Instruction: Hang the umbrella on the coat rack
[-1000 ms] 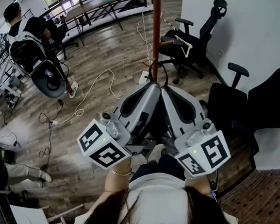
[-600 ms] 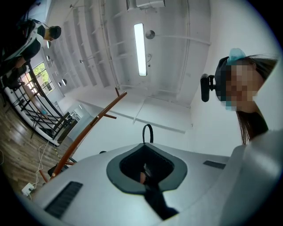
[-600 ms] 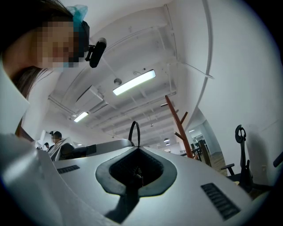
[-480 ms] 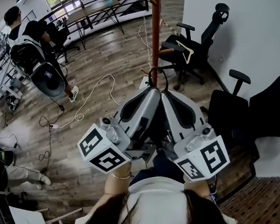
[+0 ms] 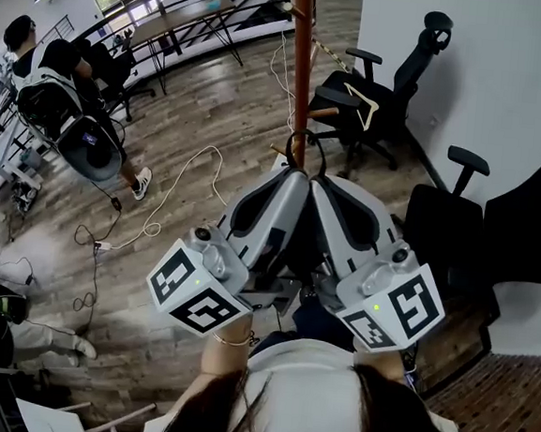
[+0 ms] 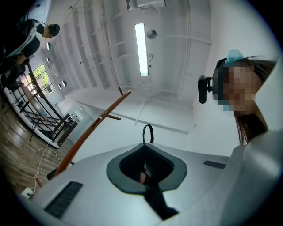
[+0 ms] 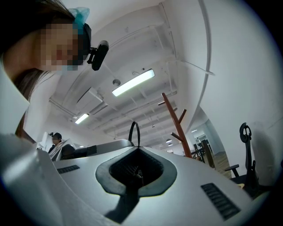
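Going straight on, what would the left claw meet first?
Likely nothing near: beyond the umbrella's loop at the tip of the left claw lies only white ceiling or wall; the coat rack stands to its left.

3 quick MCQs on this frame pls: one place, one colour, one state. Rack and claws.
1. Where does the coat rack pole stand in the head view?
A) straight beyond the claw tips
B) flat on the floor at left
C) leaning on a chair at right

2. What colour is that pole?
A) white
B) reddish brown
C) green

3. How do the left claw and right claw stand?
A) both wide open
B) left open, right shut
C) both shut, a black loop poking out at the tips

Key:
1 A, the pole rises upright just past the tips.
2 B, it shows reddish brown in all three views.
3 C, each gripper view shows its jaws together with the loop standing at their tip.
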Demonstrator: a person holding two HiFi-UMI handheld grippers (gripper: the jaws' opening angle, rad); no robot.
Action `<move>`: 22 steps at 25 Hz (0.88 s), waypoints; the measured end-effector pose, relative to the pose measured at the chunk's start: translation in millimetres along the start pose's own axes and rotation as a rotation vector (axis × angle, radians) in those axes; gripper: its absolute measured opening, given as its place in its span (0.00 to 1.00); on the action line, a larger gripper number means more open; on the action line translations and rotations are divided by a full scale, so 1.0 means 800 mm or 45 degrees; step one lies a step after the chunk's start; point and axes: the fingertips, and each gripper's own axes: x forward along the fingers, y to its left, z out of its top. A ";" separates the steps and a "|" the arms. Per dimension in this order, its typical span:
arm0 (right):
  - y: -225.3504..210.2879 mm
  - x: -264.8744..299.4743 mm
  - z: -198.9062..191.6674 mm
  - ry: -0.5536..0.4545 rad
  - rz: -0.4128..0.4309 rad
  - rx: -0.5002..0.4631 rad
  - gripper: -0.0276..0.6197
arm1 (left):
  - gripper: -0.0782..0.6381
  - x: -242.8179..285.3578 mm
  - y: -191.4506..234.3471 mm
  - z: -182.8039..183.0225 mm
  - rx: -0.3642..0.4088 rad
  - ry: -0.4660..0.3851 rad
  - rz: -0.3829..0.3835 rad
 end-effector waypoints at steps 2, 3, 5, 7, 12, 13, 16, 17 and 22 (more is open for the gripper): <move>-0.014 0.011 -0.003 0.003 0.004 0.003 0.09 | 0.12 0.012 0.014 -0.001 -0.007 0.001 0.000; -0.020 0.016 -0.004 0.003 0.004 0.002 0.09 | 0.12 0.017 0.020 -0.001 -0.008 0.002 0.000; -0.027 0.020 -0.004 0.001 0.001 -0.001 0.09 | 0.12 0.024 0.025 -0.001 -0.008 0.004 -0.004; -0.028 0.022 -0.003 -0.002 0.002 -0.005 0.09 | 0.12 0.026 0.026 0.000 -0.005 0.003 -0.008; -0.034 0.029 -0.002 -0.012 0.018 -0.008 0.09 | 0.12 0.032 0.032 0.003 0.009 -0.007 -0.012; -0.034 0.030 -0.001 -0.015 0.022 -0.010 0.09 | 0.12 0.032 0.031 0.004 0.013 -0.010 -0.013; -0.052 0.044 0.001 -0.016 0.033 -0.004 0.09 | 0.12 0.050 0.044 0.006 0.020 -0.016 -0.006; -0.063 0.051 0.001 -0.015 0.037 -0.002 0.09 | 0.12 0.059 0.052 0.007 0.021 -0.018 -0.002; -0.089 0.076 -0.002 -0.017 0.062 0.011 0.09 | 0.12 0.083 0.079 0.010 0.036 -0.030 0.015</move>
